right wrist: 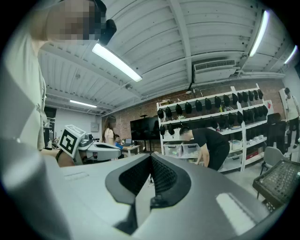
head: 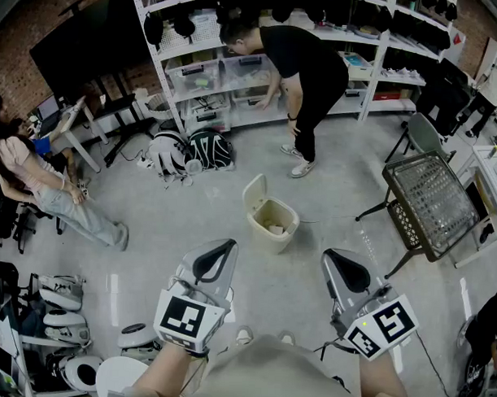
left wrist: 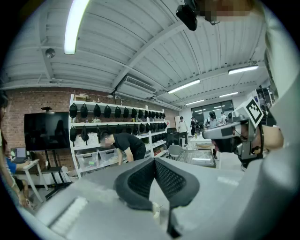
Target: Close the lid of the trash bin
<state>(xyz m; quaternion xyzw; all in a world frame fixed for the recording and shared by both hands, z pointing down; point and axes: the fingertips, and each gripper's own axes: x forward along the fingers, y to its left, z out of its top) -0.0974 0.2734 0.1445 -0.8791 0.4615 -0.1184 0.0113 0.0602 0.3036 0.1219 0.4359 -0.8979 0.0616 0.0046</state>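
Both claws sit low and close to your body. The left claw (head: 222, 254) has its pads pressed together with nothing between them, and the left gripper view confirms it (left wrist: 153, 174). The right claw (head: 337, 266) is the same, closed on itself and empty (right wrist: 150, 174). Both gripper views look out across the room at the shelves (right wrist: 211, 122) and the ceiling, not at the target, so go by the head view here.

The trash bin (head: 262, 235) stands on the floor (head: 330, 196), straight ahead and well apart from both claws, roughly on the line between them. Its lid (head: 255, 191) is up, standing nearly upright along the bin's far-left edge, with the mouth open toward you and to the right.

That's the key relation — the lid rises on the left side, so your left claw looks the nearer one. The lid would need to swing down toward the right and toward you. Nothing is touching it yet, so a reach forward and down comes first. A person in black (head: 298, 65) is bending at the shelves beyond the bin, well clear of it.
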